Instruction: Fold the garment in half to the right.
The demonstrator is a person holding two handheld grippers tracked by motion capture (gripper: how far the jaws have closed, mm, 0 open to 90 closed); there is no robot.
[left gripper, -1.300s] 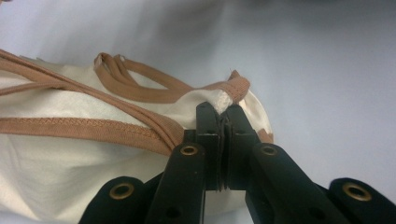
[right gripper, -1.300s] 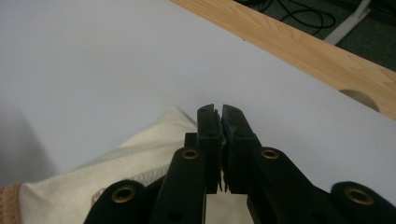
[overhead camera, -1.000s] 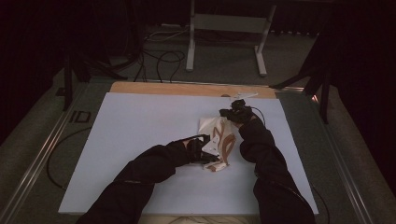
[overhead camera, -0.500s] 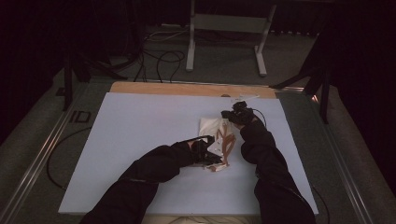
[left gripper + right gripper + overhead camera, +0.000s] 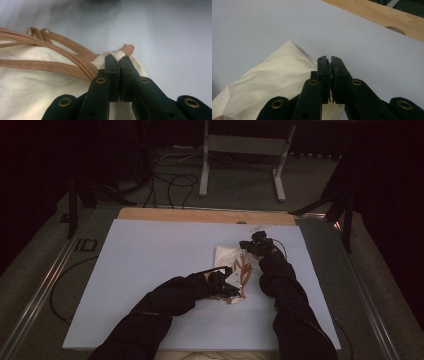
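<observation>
Landmark = the cream cloth bag [image 5: 227, 260], lying flat on the white desk [image 5: 150, 270], a bit right of the desk's middle; everything below is placed relative to it.

Nearest: left gripper [image 5: 225, 287] at the bag's near corner; left gripper view shows its jaws pinched tight on that corner [image 5: 123, 51], right where a tan strap end is sewn in (only the very tip of the fabric is between them, so a thin bite). The tan straps [image 5: 62, 62] run loose across the bag from there, one loop lying close along the jaws.

Further: right gripper [image 5: 252, 245] at the bag's far right side; its own view shows jaws fully together w/ the cloth [image 5: 274, 82] beneath and behind them; a little cream fabric shows low between them, but I can't tell if it's really clamped or just pressed down.

Risks, as I judge them:
- corner slips out of the left jaws if pulled hard or sideways; grip is at the tip only;
- if the right side has no true hold, any stretch or lift drags the bag one-sided and it bunches;
- straps could snag on the left jaws or get folded under the cloth, spoiling a neat lay;
- pulling apart too fast could skid the whole bag toward the wooden edge [image 5: 200, 215] beyond its far side.
</observation>
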